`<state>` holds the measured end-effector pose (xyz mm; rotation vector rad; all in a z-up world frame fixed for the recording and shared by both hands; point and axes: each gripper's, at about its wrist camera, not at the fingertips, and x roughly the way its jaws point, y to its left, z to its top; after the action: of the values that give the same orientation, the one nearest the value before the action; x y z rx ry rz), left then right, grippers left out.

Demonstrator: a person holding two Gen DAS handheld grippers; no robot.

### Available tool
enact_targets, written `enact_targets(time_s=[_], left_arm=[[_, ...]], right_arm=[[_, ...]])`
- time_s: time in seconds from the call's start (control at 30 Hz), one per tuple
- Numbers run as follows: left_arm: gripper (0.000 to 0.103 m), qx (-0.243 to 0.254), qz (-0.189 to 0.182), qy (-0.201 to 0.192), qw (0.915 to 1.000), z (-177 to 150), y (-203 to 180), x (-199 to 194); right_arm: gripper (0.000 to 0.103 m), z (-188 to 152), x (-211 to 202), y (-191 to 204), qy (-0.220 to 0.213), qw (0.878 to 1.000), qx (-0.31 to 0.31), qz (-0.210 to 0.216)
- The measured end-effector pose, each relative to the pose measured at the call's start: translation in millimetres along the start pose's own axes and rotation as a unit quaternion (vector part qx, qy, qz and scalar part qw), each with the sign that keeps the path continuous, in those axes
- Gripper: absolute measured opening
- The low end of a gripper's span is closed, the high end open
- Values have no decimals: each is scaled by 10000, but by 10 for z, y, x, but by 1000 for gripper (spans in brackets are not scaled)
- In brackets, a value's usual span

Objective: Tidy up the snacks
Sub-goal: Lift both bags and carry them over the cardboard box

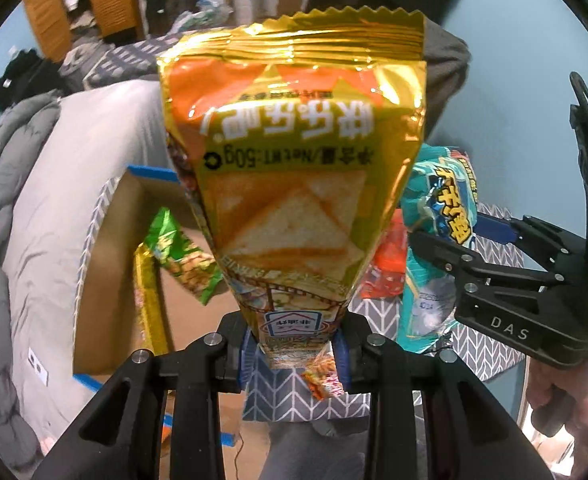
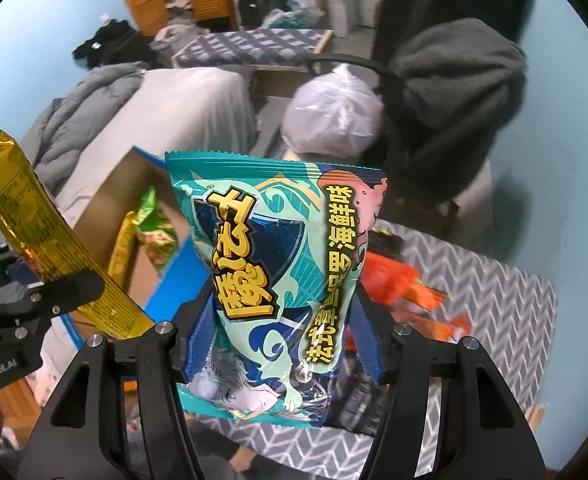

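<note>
The left gripper pinches a gold bag at frame centre; the right gripper clamps a teal bag. The cardboard box, lower left, already holds a green packet, while orange packets remain at right, so sorting looks partway.

Glossy foil gold snack bag

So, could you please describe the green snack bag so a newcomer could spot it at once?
Find the open cardboard box beside the grey bedding. The green snack bag leans inside, next to a gold packet. It is the only green pack there.
</note>
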<state>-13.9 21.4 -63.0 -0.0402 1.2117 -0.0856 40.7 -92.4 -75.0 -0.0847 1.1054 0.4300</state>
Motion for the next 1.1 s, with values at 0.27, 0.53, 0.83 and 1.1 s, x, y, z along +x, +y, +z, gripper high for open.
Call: enact_targets(time_s=[0.27,0.53,0.83,1.1], left_arm=[[32,-537,173,-31,9984,-56,442,-47],[32,-987,332,-15,9946,-113,852,-60],[32,-1148,517,190,9919,-188,1163,100],[32,-1190,598,395,9903,-244,1293,294]], right_arm=[[60,254,238,492,67,9980,-497,387],[60,441,472,949,188,9938,-857,684],[60,540,827,1360,461,9894,-1064,874],[60,513,1141,1563,764,9871,-1108,862]])
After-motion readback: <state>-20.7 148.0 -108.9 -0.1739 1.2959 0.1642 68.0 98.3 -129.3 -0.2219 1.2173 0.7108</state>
